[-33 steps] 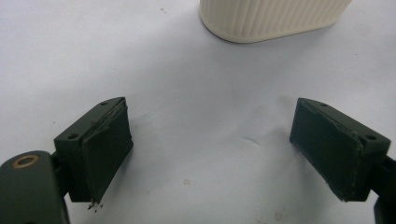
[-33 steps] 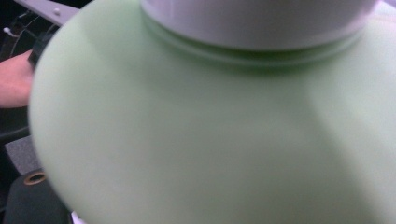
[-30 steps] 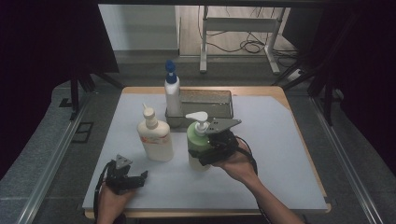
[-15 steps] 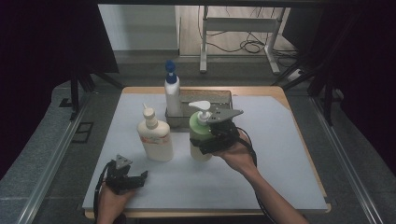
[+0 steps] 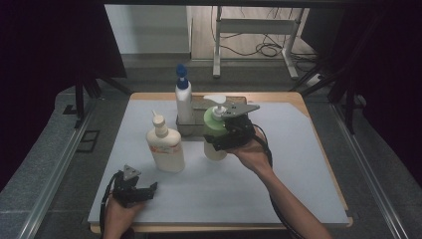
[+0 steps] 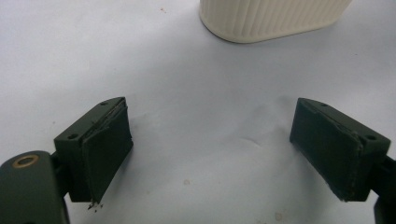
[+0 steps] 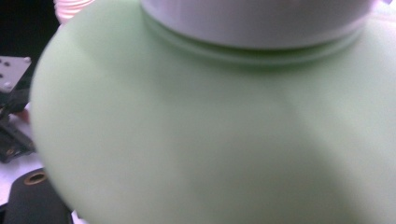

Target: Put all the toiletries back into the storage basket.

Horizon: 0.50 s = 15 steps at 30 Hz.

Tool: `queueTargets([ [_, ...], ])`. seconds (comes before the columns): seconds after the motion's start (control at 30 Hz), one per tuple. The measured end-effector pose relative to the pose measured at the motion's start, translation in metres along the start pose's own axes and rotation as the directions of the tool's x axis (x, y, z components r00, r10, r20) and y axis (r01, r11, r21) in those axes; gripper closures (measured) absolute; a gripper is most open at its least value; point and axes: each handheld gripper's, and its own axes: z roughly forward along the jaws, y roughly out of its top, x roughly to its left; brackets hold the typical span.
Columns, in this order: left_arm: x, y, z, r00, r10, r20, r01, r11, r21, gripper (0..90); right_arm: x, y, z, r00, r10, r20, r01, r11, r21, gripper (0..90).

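Green bottle (image 5: 215, 130) clamped in the right gripper (image 5: 225, 141), seemingly bound for the tray (image 5: 199, 105); left gripper (image 5: 149, 189) wide open, empty.

I see the lotion bottle (image 5: 165, 147) left of the pump bottle (image 5: 214, 130) on the table (image 5: 298, 169); behind them, a spray bottle (image 5: 183, 97) stands in the tray (image 5: 199, 103).

A pale green bottle (image 7: 224, 140) is seen very close, and its rounded shoulder is blurred. A white collar (image 7: 257, 21) is set on its top. At the left edge, part of the other gripper (image 7: 11, 116) is seen farther off.
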Motion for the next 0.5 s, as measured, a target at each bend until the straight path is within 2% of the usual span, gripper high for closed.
queueTargets([
  [0.5,0.000,0.000,0.000,1.0000,0.001,0.000,-0.001,1.0000,0.000,11.9,-0.014,0.017,0.012,0.9995,0.013,0.029,-0.013,1.000,-0.004,11.8],
])
